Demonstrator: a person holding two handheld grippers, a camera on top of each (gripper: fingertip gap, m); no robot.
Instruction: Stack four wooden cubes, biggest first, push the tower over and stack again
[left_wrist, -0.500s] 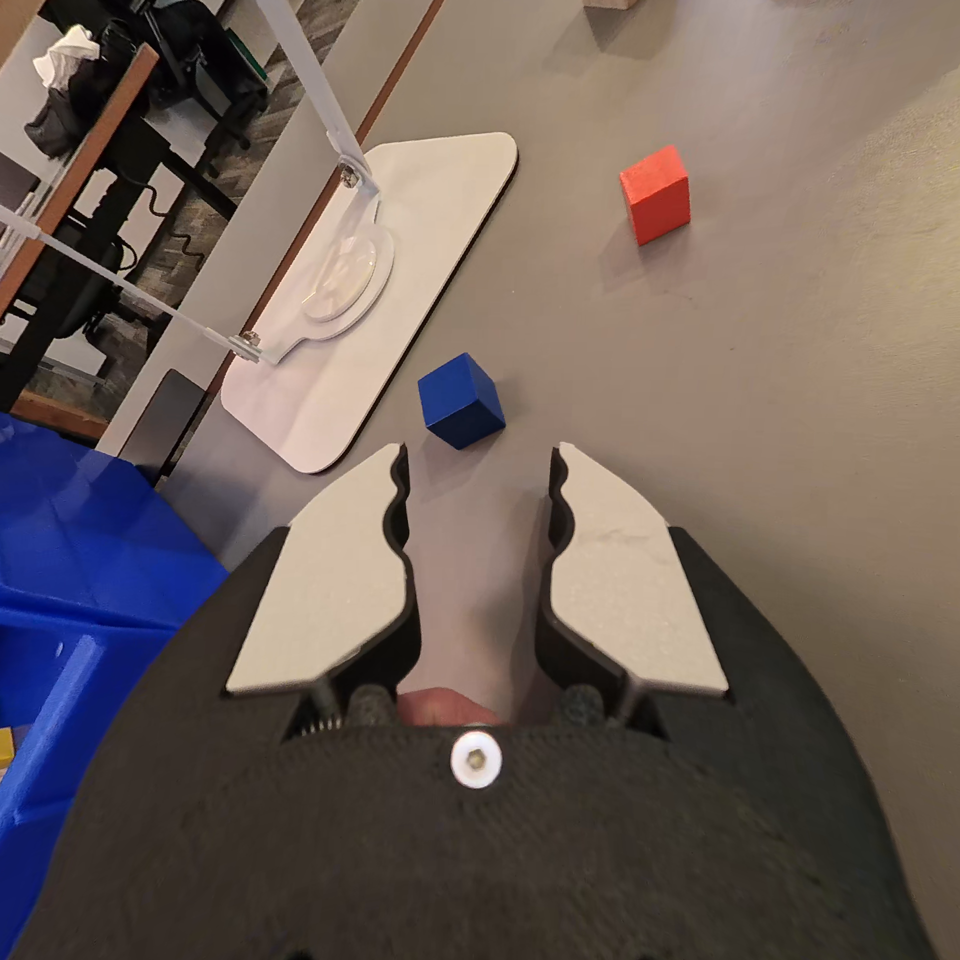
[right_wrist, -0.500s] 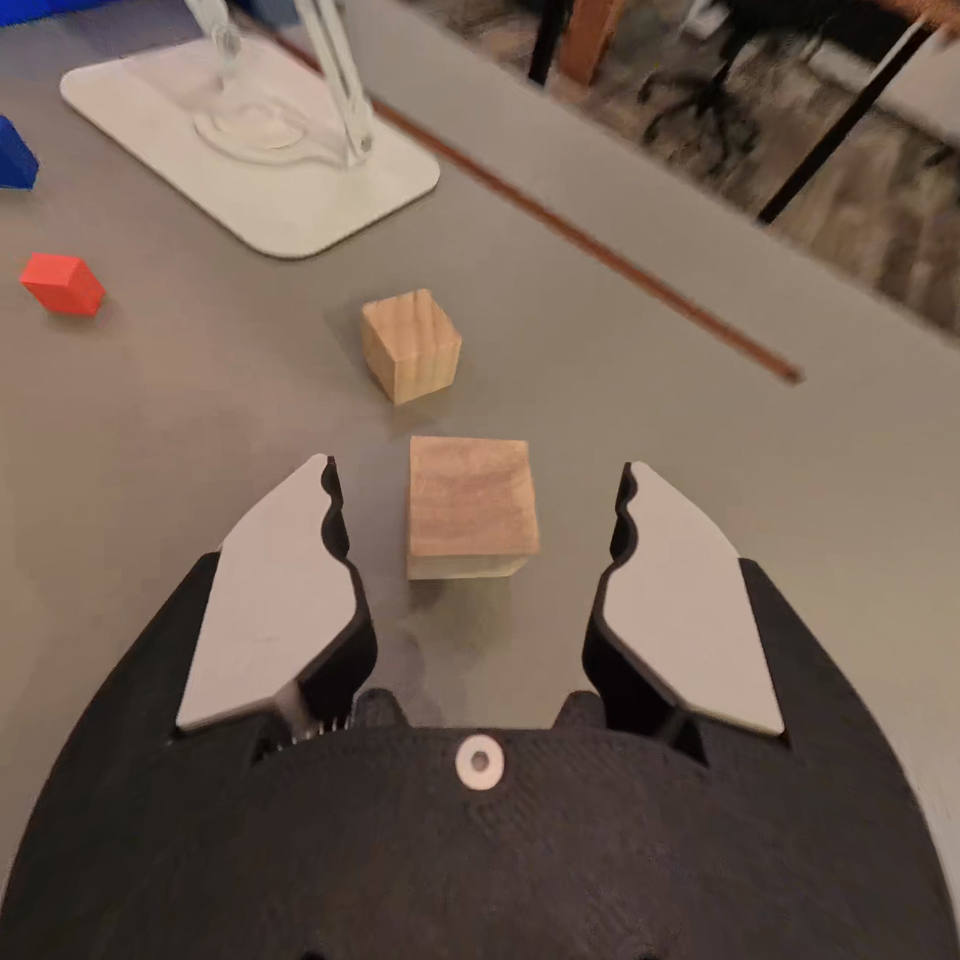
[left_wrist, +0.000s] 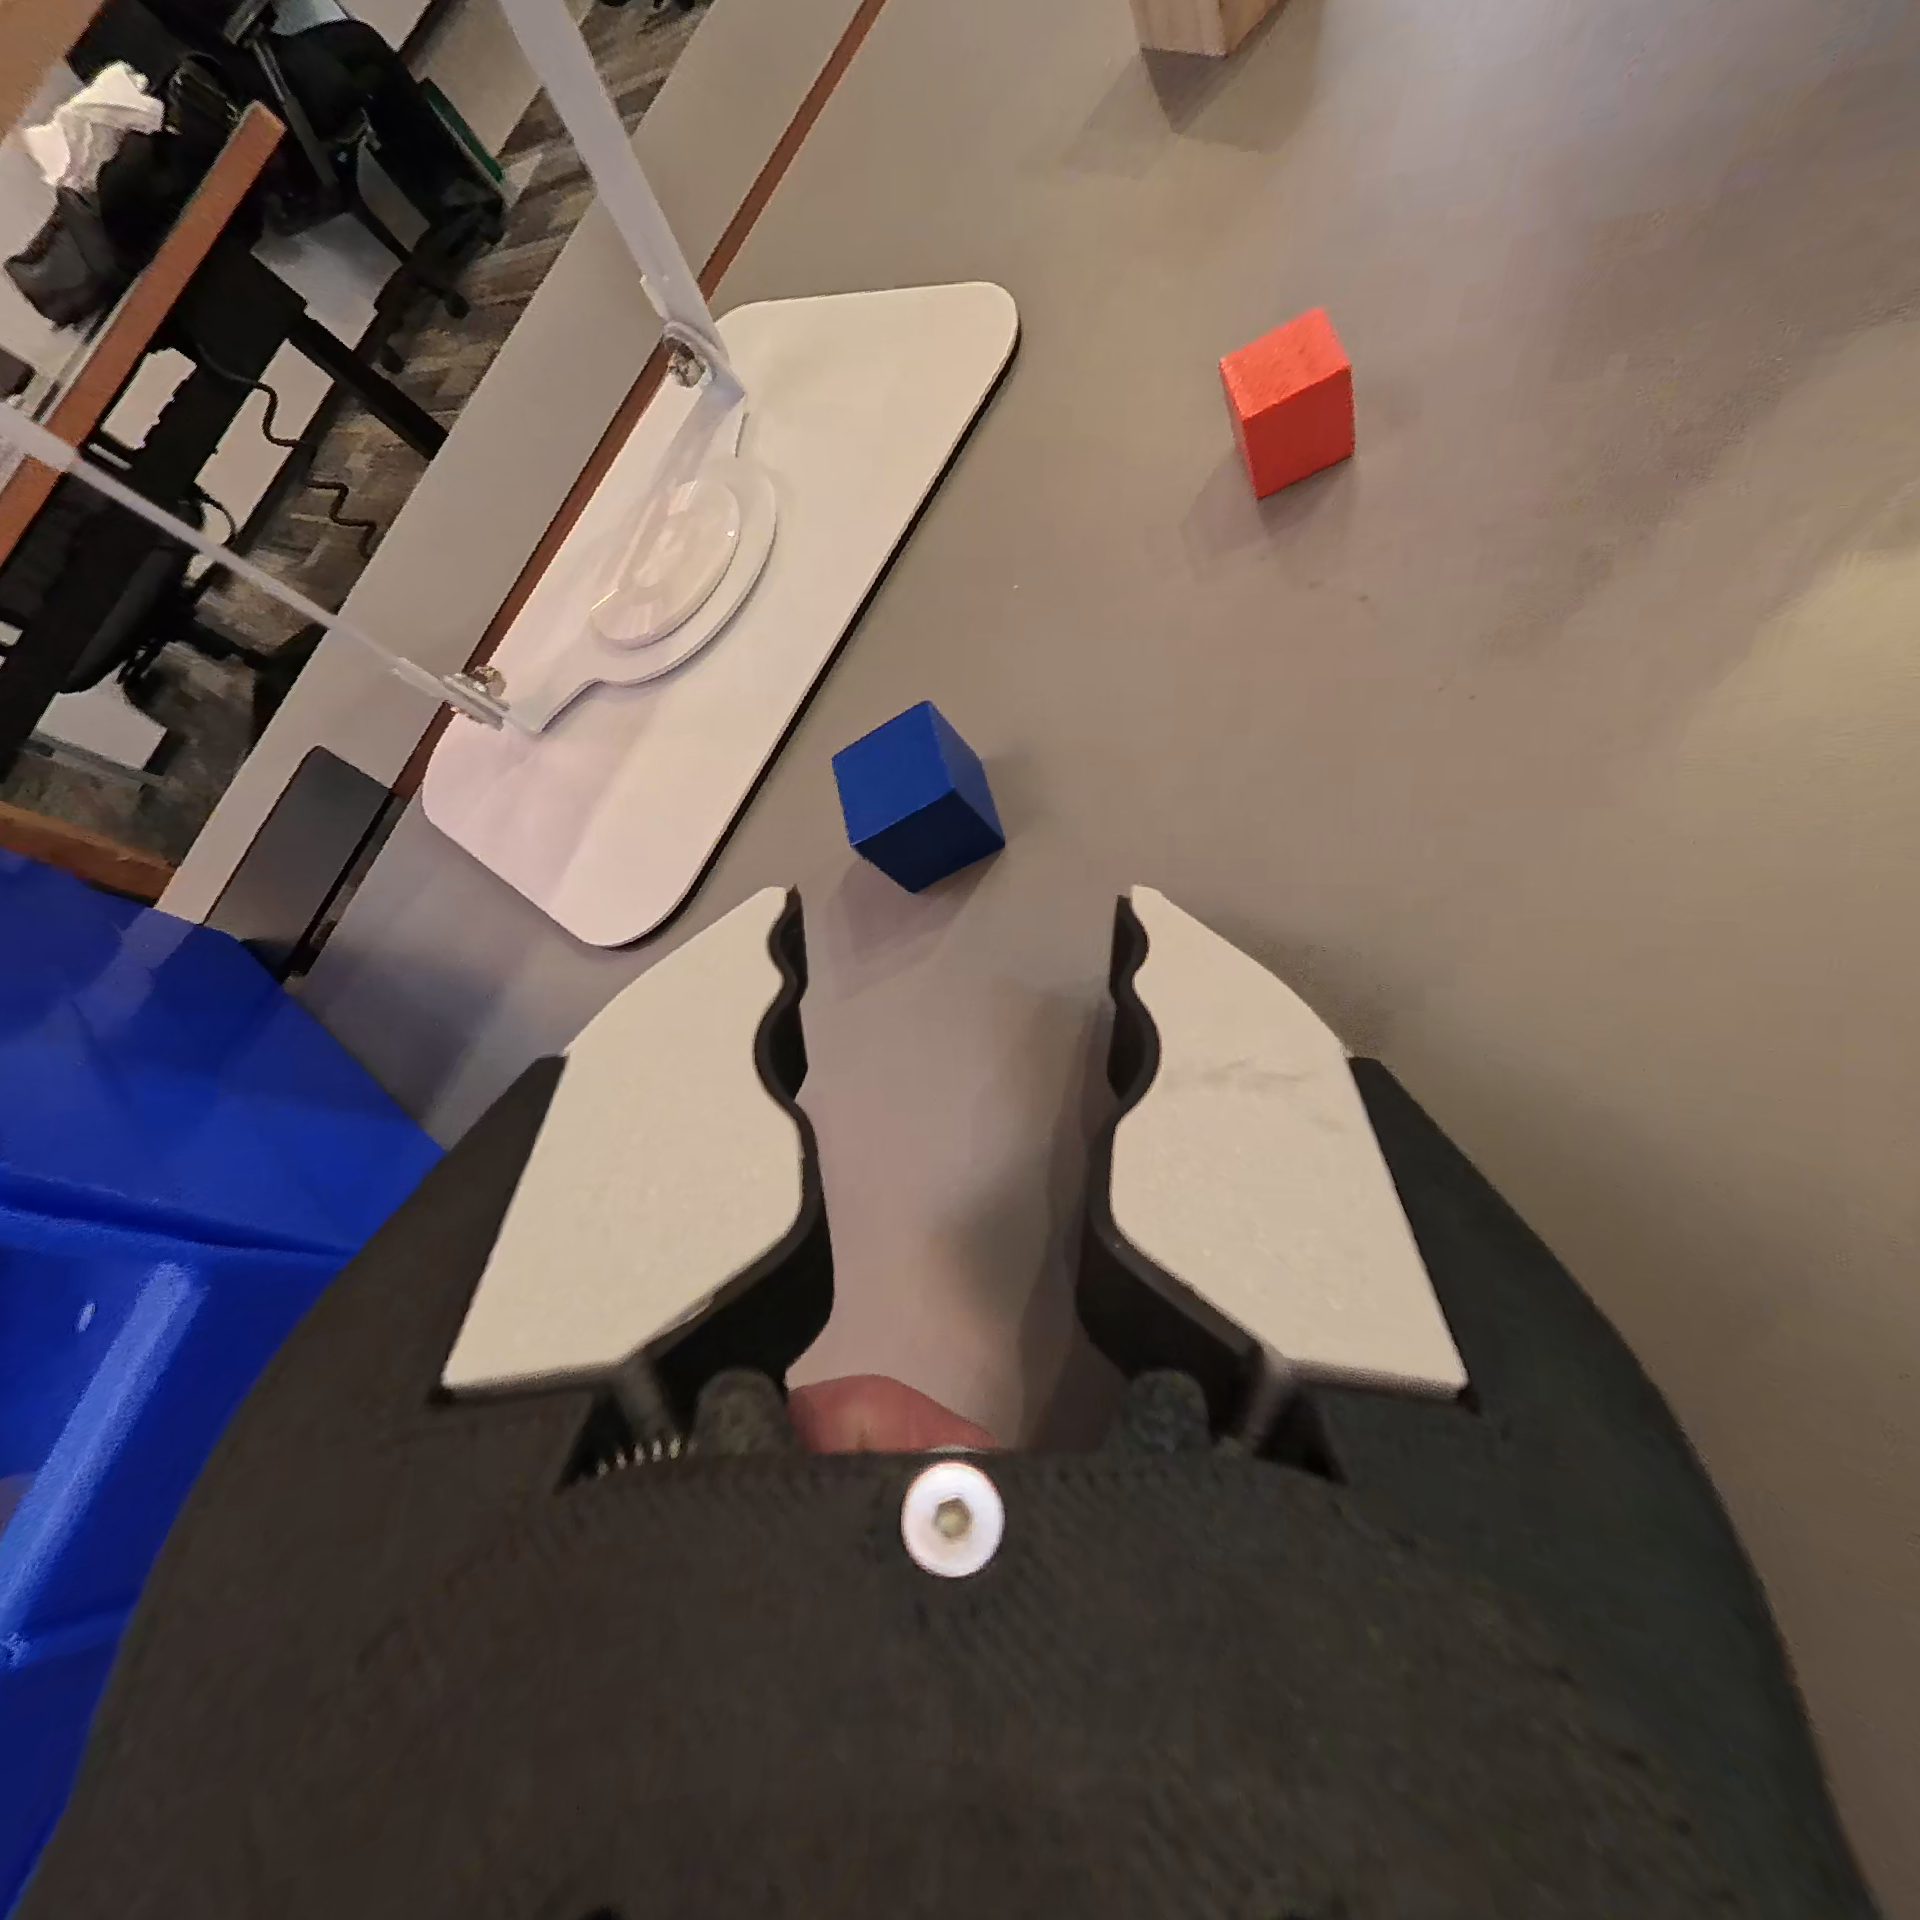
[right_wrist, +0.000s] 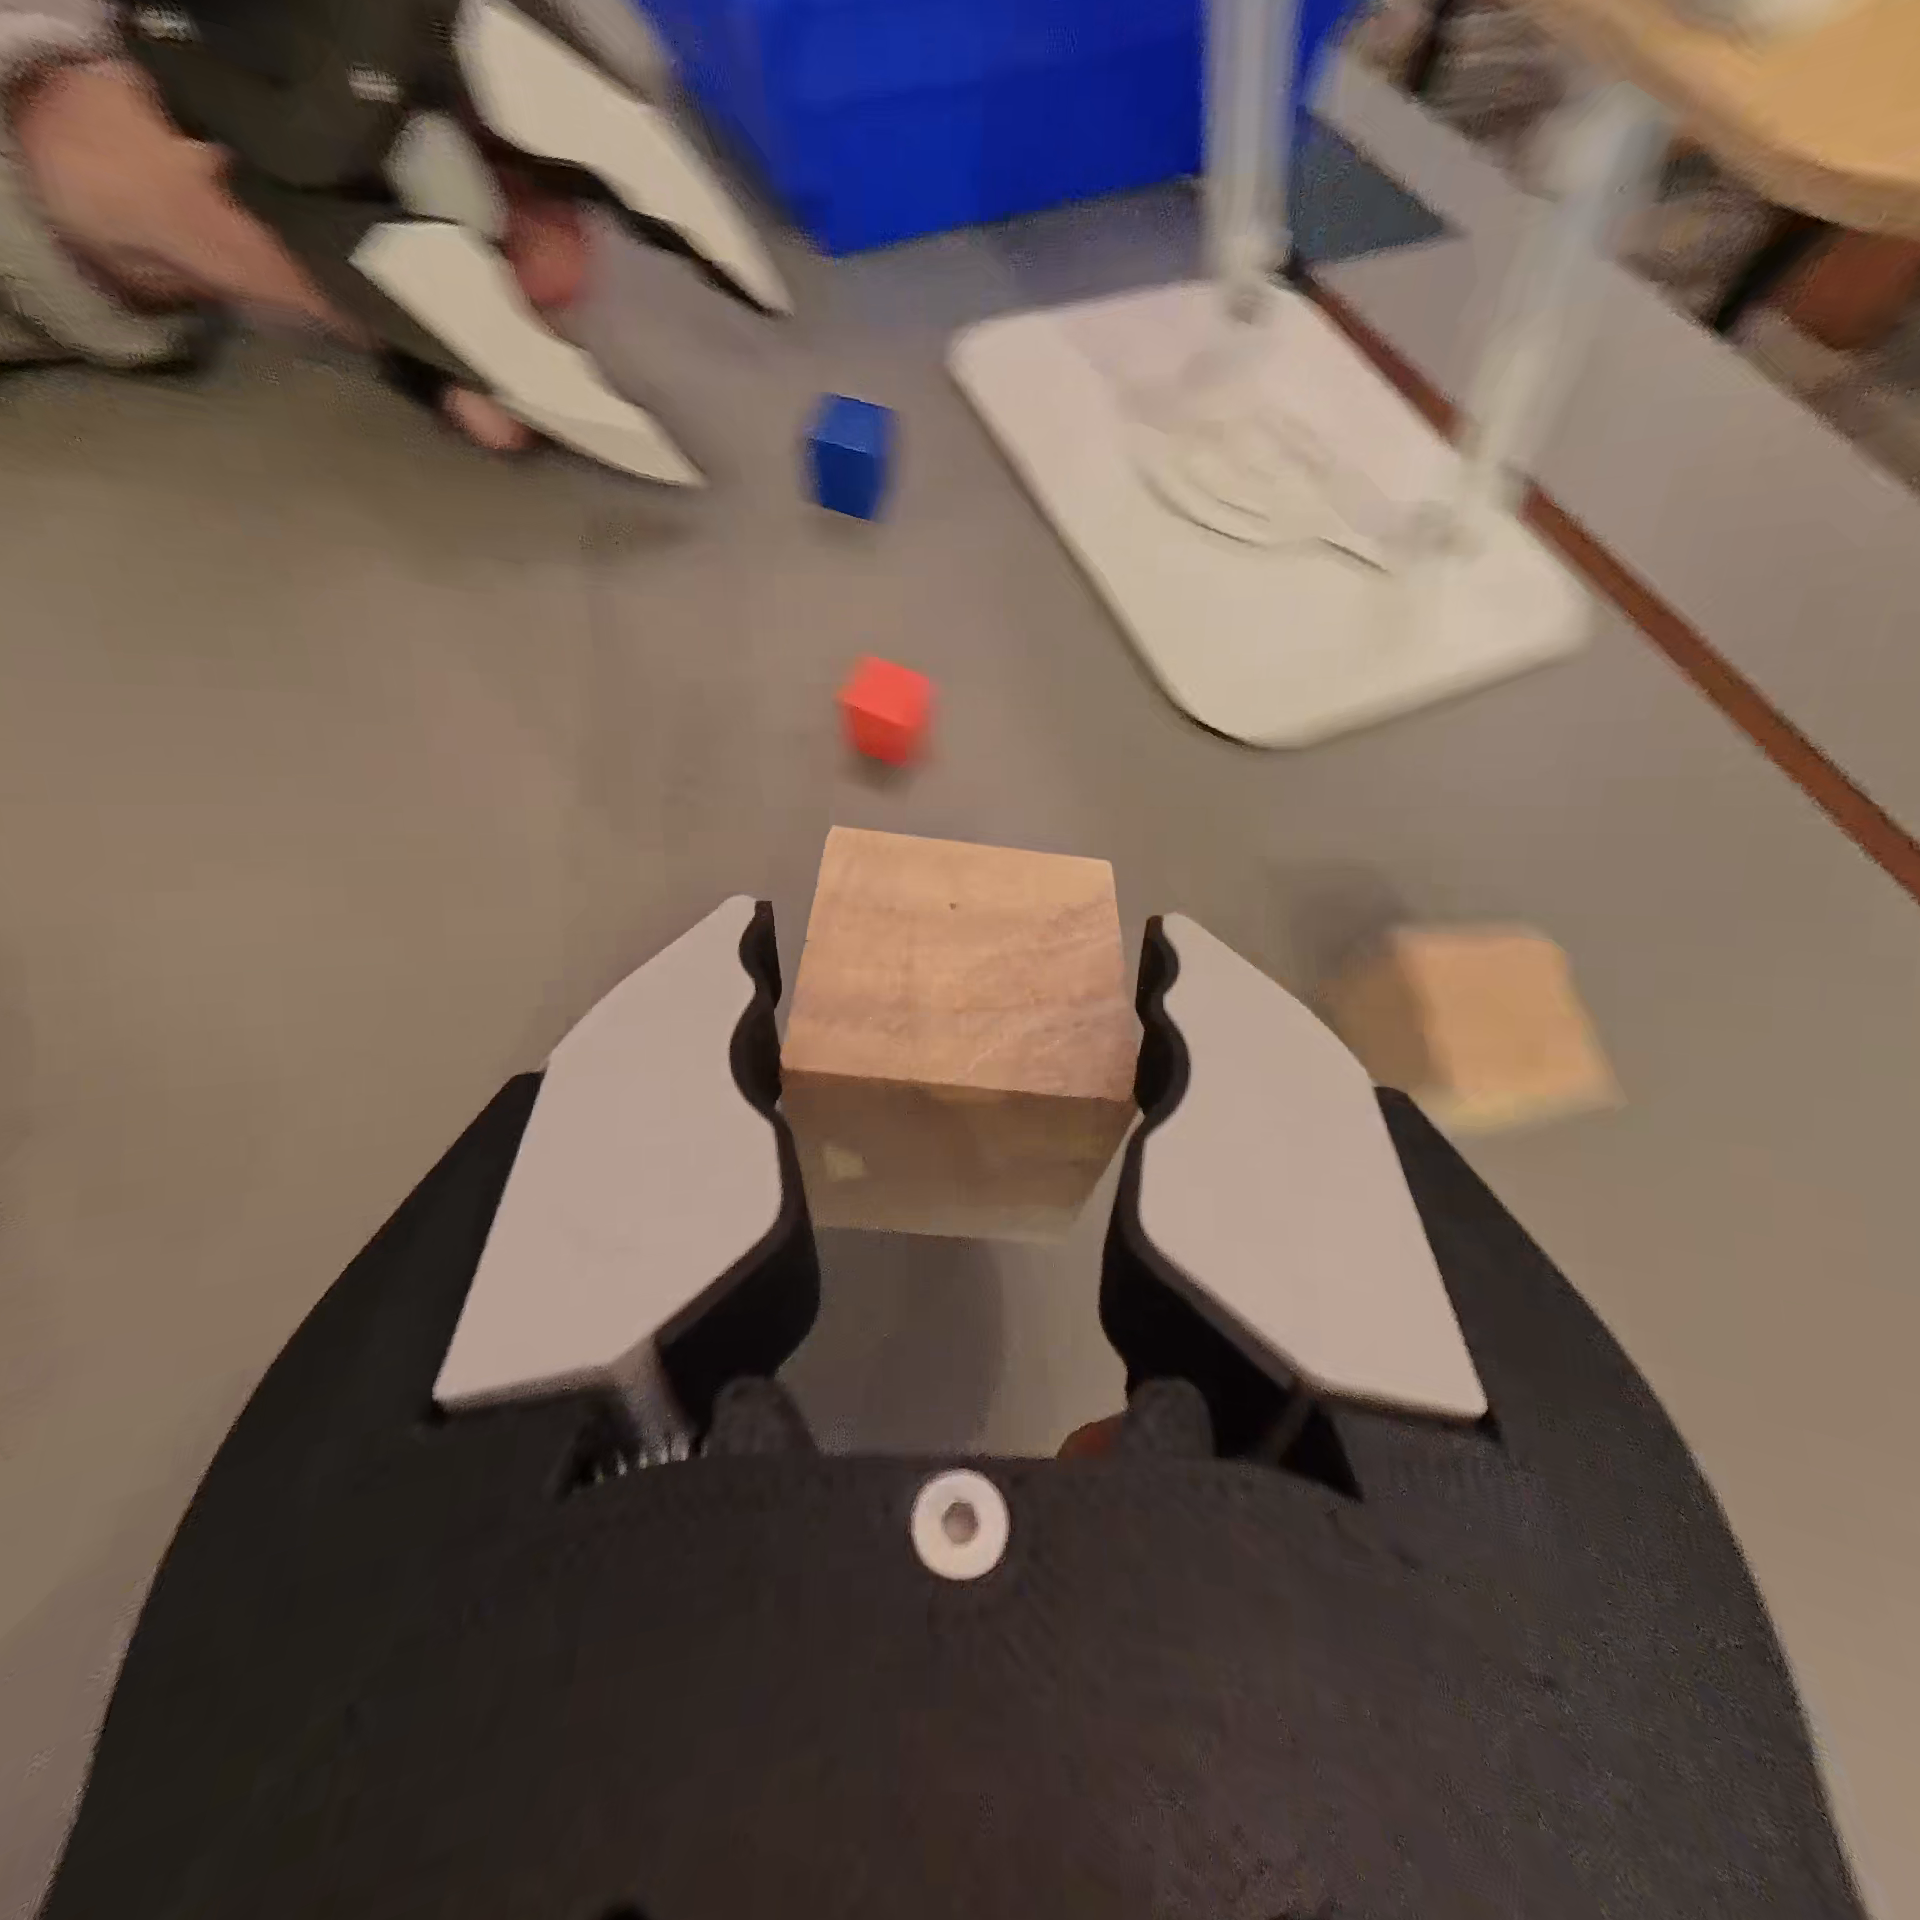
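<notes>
On grey matte tabletop (left_wrist: 1455, 935), office desks and chairs beyond its far edge: right gripper (right_wrist: 956, 1023), jaws closed against both sides of large pale wooden cube (right_wrist: 956, 997); left gripper (left_wrist: 956, 987), jaws parted, empty, level above table. Small blue cube (left_wrist: 920, 795) just ahead of it; red cube (left_wrist: 1288, 400) farther; second plain wooden cube (right_wrist: 1475, 1023) apart; white flat base plate with clear stand (left_wrist: 727, 603); blue plastic bin (left_wrist: 156, 1195).

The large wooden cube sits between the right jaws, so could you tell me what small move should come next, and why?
Probably carry the large wooden cube to a bare patch of the grey table and set it down as the base. The right gripper grips it on both sides, and it looks the biggest; the smaller wooden cube lies loose.
</notes>
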